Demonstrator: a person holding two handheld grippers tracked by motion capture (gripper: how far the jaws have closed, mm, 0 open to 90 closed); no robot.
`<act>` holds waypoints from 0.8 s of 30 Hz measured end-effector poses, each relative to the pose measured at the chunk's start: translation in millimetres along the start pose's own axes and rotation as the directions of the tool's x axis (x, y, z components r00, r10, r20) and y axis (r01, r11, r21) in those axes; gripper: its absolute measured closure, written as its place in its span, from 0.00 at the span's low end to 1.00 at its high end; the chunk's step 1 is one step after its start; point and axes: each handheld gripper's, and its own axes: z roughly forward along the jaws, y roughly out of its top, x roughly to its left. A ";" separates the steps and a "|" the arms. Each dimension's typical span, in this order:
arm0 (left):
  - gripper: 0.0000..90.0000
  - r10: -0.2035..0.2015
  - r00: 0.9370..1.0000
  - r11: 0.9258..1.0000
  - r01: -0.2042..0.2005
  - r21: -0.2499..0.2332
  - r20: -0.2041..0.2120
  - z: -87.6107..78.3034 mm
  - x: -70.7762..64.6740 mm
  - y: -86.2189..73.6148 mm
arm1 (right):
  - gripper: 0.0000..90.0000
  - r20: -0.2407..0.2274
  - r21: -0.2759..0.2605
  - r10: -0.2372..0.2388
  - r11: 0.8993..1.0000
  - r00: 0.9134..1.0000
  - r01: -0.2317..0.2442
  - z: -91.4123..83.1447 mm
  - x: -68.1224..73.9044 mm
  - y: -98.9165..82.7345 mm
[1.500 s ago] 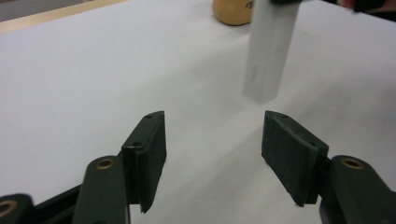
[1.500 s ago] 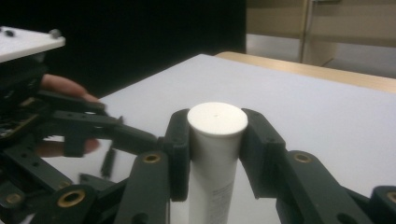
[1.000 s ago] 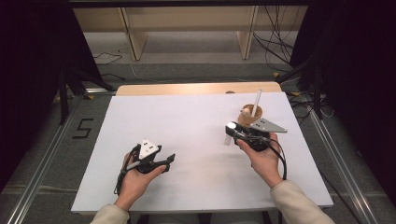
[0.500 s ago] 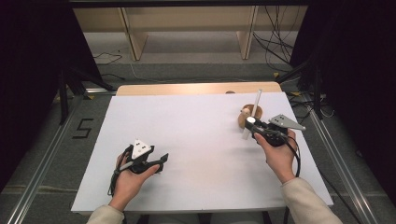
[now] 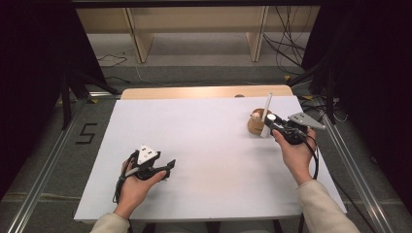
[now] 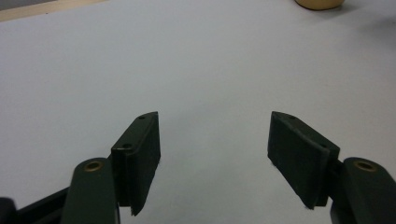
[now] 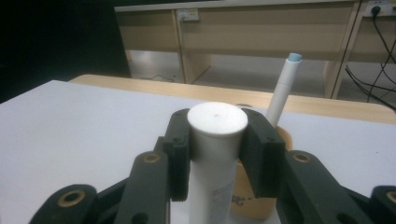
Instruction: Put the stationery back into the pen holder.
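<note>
My right gripper (image 7: 217, 154) clamps a white tube (image 7: 215, 140) upright, the wooden cup (image 5: 256, 122) just behind at right of frame. My left gripper (image 6: 215, 154) gapes empty, lower left.

Laboratory recording bay: white-covered wooden table (image 5: 194, 145), aluminium floor rails (image 5: 43, 179), black curtains (image 5: 29, 73), loose black cables (image 5: 286, 46), bare wooden shelving (image 5: 194, 29).

The white tube (image 7: 212, 154) looks smooth, matt plastic — the table (image 5: 204, 145) cover matt, paper-like, its far edge wood.
</note>
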 end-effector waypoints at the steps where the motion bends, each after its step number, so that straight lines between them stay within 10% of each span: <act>1: 0.38 0.003 1.000 1.000 -0.003 0.002 0.000 0.0 0.1 0.1 | 0.73 0.004 -0.001 -0.002 1.000 1.000 0.002 0.9 -1.0 0.8; 24: 0.38 0.003 1.000 1.000 -0.003 0.002 0.005 2.1 -1.4 0.3 | 0.73 0.047 -0.004 -0.009 1.000 0.999 0.009 14.1 -11.3 20.6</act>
